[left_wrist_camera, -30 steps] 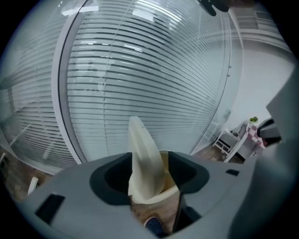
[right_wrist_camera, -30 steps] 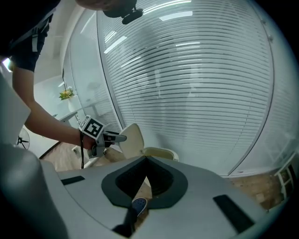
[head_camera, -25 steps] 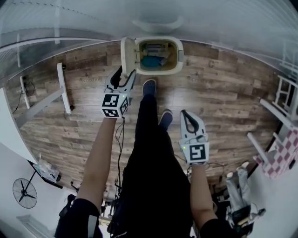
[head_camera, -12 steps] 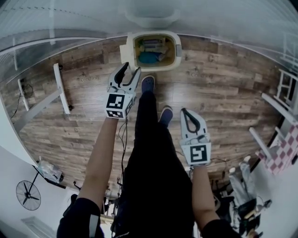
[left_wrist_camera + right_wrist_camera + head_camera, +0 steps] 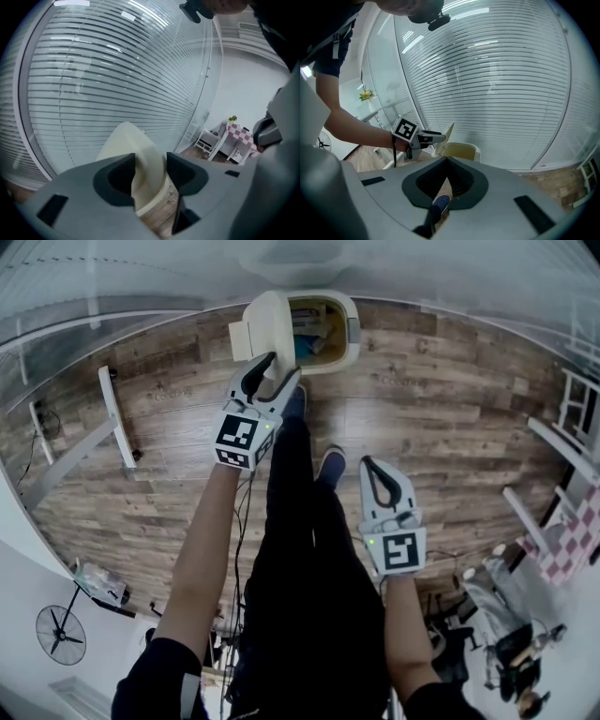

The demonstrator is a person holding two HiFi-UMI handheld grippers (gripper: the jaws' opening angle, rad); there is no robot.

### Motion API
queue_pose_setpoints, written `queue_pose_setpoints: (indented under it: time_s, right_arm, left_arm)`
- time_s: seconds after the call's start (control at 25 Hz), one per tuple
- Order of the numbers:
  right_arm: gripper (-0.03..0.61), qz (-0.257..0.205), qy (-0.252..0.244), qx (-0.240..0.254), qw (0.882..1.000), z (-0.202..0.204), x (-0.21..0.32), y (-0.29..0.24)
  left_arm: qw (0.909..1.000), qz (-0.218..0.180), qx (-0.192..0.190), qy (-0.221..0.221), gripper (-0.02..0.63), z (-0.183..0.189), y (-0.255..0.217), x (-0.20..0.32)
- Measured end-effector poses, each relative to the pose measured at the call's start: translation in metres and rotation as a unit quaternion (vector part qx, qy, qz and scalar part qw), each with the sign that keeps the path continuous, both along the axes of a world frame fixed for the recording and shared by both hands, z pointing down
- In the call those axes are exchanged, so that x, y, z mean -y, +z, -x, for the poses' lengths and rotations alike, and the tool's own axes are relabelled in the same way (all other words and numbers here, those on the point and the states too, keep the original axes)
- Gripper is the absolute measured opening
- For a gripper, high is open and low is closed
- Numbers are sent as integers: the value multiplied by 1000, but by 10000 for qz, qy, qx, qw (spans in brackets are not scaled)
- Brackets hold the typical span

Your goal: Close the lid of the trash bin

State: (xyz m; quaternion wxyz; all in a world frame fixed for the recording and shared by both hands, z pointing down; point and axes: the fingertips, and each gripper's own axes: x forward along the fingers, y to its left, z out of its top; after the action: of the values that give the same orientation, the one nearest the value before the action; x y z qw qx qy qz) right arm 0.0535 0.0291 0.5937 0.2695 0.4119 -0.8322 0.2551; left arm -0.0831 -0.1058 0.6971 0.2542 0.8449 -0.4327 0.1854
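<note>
Head view puts my left gripper (image 5: 281, 367) up against the near edge of the lid (image 5: 265, 324), which stands tilted on the left side of the bin (image 5: 352, 334) at the top of the floor, neither folded back nor down. The jaws have just been opening and stand wide. The left gripper view shows the cream edge of the lid in the gap between them, but I see no firm pinch on it. So my worry is that the lid is only propped. If I push on with the jaws this loose, it could slip out sideways and drop back open, or fall forward and slam. A push off its middle could also shove the light bin along the boards. The bin's mouth is half covered, with some rubbish showing inside. I cannot make out the hinge behind the lid, nor whether there is a pedal. To the right, well apart from the bin, my right gripper (image 5: 368, 465) hangs with its jaws closed together and nothing in them. Its own view shows only a blue shoe (image 5: 440, 202) below the tips.
</note>
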Motion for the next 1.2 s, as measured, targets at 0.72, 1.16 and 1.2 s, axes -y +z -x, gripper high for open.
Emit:
queue_pose_setpoints:
  time_s: [0.72,1.16,1.2]
  right_arm:
    - [5,302,512,219,9980,-24,-4,19]
    - [5,490,1019,520,9922,-38,-8,18]
    - [5,475,1039,502,9922,-39,-8,18]
  left_arm:
    - [9981,255,33,556,198,-65,54,13]
    - [9961,562,454,504,84,-80,101,22]
    - [9956,608,474,535,81,-81,106,24]
